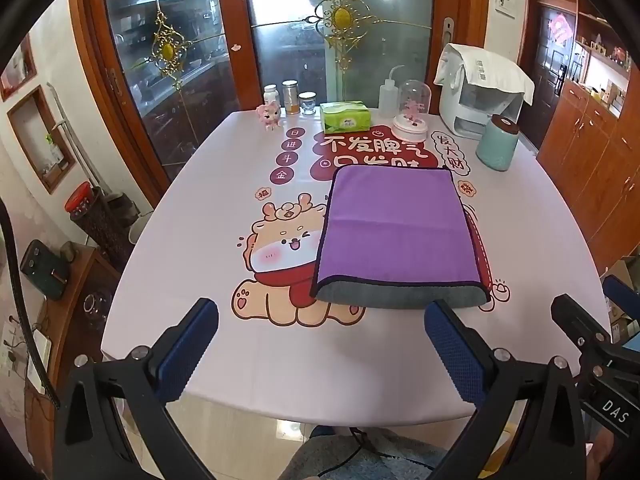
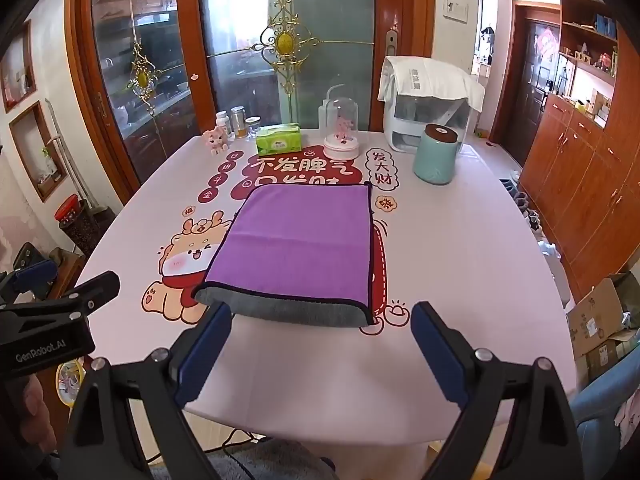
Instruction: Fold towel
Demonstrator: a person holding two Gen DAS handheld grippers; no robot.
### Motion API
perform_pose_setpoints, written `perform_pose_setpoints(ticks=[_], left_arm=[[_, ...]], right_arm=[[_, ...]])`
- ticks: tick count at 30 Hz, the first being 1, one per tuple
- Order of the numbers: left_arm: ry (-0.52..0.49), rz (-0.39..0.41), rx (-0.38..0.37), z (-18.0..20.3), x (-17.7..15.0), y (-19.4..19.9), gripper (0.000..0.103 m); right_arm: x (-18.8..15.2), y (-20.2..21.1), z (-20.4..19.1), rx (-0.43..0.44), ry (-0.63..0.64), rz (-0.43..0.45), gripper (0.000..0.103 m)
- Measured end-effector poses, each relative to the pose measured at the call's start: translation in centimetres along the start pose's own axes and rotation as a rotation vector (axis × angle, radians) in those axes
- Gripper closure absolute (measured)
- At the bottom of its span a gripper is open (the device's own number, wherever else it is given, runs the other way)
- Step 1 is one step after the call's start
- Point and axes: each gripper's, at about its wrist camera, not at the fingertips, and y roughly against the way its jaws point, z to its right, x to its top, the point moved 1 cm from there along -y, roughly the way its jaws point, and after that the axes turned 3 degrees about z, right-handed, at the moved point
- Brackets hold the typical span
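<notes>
Left gripper (image 1: 320, 344): fingers (image 1: 188, 350) spread wide, holding nothing, blue textured pads on black arms whose bases are cut off at the bottom of the frame. Right gripper (image 2: 322, 348): fingers (image 2: 440, 354) likewise spread and empty. Its left pad overlaps the towel's near left corner in the right wrist view; contact cannot be confirmed.

Towel (image 1: 394, 236): folded, lying flat at centre frame on the desk (image 1: 280, 372), purple upper face, thick grey pile showing along the rounded near edge, dark stitched border. The layers beneath are hidden. It covers part of the printed red panel and lettering on the desk's pale cover.

At the upper part of the frame, along the far edge of the desk: green tissue box (image 1: 345, 117), glass dome ornament (image 1: 412, 114), squeeze bottle (image 1: 390, 94), three small jars (image 1: 291, 98), pink figurine (image 1: 269, 116), teal canister (image 1: 498, 143), and a white appliance (image 1: 476, 108) partly draped by a white cloth. None of these touches the towel.
</notes>
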Motion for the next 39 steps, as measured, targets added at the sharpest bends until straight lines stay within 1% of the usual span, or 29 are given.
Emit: perform_pose_setpoints(ticks=[7, 11, 12, 17, 39], left_arm=[[-0.004, -0.016, 0.0, 0.26, 0.26, 0.24, 0.0], [-0.009, -0.024, -0.011, 0.37, 0.72, -0.48, 0.0], [-0.016, -0.014, -0.015, 0.24, 0.01, -0.05, 0.0], [-0.025, -0.01, -0.038, 0.31, 0.02, 0.13, 0.0], [-0.012, -0.009, -0.018, 0.04, 0.06, -0.09, 0.0]], right_arm=[[-0.04, 0.08, -0.1, 0.003, 0.001, 0.005, 0.011], [-0.14, -0.3, -0.55, 0.009, 0.004, 0.002, 0.011], [-0.21, -0.21, -0.58, 0.011, 0.005, 0.003, 0.011], [-0.22, -0.02, -0.69, 0.01, 0.006, -0.002, 0.011], [-0.14, -0.09, -0.7, 0.015, 0.006, 0.002, 0.011]])
